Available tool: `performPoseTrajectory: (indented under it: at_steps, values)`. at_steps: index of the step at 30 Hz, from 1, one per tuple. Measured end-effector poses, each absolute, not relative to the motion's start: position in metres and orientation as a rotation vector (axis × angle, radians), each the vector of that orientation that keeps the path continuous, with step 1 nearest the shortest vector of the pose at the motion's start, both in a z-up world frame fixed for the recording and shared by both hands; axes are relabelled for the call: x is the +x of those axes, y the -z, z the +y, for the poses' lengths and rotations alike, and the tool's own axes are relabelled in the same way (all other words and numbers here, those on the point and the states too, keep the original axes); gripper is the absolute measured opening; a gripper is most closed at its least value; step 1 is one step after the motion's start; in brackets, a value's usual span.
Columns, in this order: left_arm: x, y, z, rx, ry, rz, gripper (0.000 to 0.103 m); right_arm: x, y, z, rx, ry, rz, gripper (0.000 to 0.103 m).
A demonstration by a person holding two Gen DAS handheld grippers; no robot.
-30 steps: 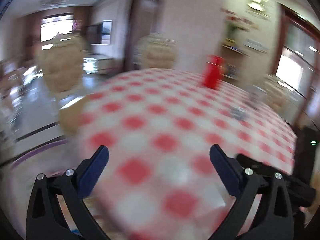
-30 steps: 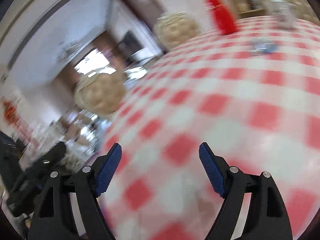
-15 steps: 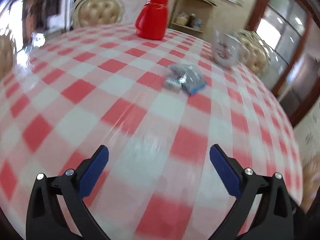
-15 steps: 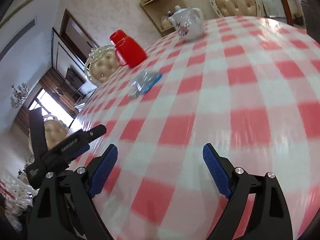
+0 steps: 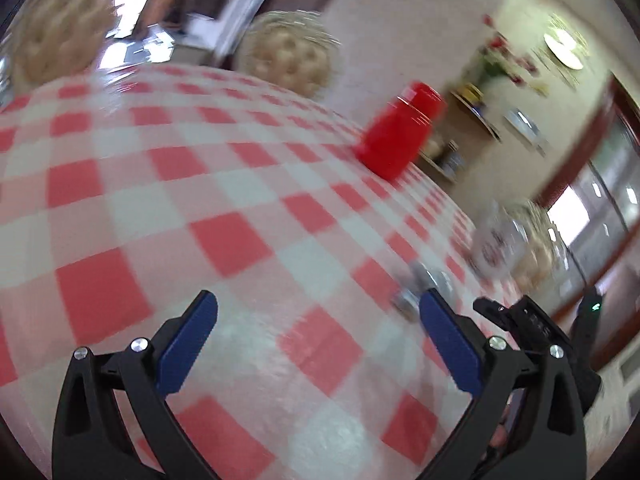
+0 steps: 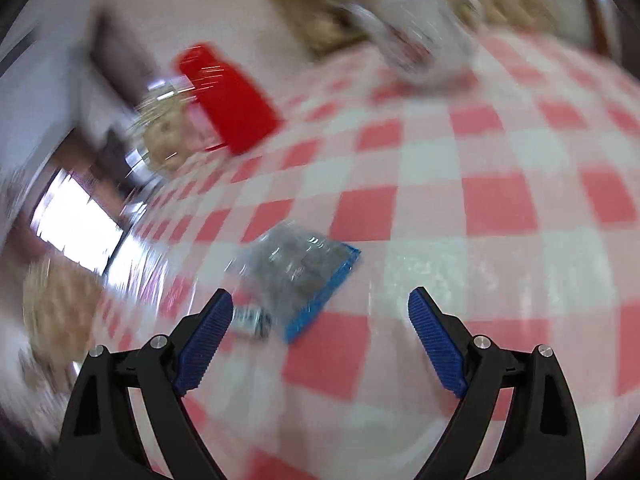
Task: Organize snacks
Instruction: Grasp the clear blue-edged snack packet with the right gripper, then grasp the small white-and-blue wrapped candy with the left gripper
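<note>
A clear snack bag with a blue edge point(image 6: 298, 270) lies on the red-and-white checked tablecloth point(image 6: 480, 208). A small wrapped snack point(image 6: 250, 320) lies against its near left corner. My right gripper point(image 6: 320, 320) is open and empty, just short of the bag, its left finger beside the small snack. In the left wrist view the snacks point(image 5: 424, 284) show blurred behind my right fingertip. My left gripper point(image 5: 318, 320) is open and empty above the cloth. The other gripper point(image 5: 532, 320) shows at its right.
A red jar point(image 5: 398, 140) point(image 6: 228, 100) stands at the far side of the table. A white teapot point(image 6: 416, 44) point(image 5: 496, 244) stands further right. Cushioned chairs point(image 5: 290, 56) ring the table. Both views are motion-blurred.
Both cameras swung. The right gripper has come close to the snack bag, which now lies just ahead of its fingers. The left view turned left, putting the snacks at its right finger.
</note>
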State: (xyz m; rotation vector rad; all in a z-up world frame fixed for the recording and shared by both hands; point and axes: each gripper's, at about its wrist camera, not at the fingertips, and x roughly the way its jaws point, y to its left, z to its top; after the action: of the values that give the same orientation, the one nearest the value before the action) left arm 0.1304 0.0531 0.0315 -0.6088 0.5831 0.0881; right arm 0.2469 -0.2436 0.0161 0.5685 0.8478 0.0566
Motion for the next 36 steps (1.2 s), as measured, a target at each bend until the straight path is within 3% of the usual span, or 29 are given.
performPoseTrajectory:
  at_steps: [2, 10, 16, 19, 24, 32, 36]
  values:
    - [0.124, -0.033, 0.071, -0.68, -0.154, 0.536, 0.101, 0.263, -0.002, -0.239, 0.768, -0.034, 0.928, 0.093]
    - [0.106, -0.041, 0.1, -0.755, -0.228, 0.464, 0.101, 0.304, -0.007, -0.187, 0.729, 0.116, 0.934, 0.093]
    - [0.106, -0.035, 0.108, -0.781, -0.247, 0.496, 0.101, 0.339, -0.004, -0.157, 0.49, 0.286, 0.947, 0.093]
    - [0.11, -0.032, 0.105, -0.777, -0.232, 0.527, 0.101, 0.341, 0.001, -0.142, 0.3, 0.302, 0.962, 0.087]
    - [0.113, -0.026, 0.107, -0.792, -0.236, 0.559, 0.101, 0.309, 0.001, -0.151, 0.114, 0.157, 0.914, 0.063]
    - [0.129, -0.02, 0.089, -0.728, -0.153, 0.659, 0.101, 0.19, -0.007, -0.265, 0.19, 0.14, 0.857, 0.063]
    - [0.139, -0.024, 0.057, -0.585, -0.056, 0.705, 0.101, 0.138, -0.017, -0.276, 0.279, 0.01, 0.792, 0.063]
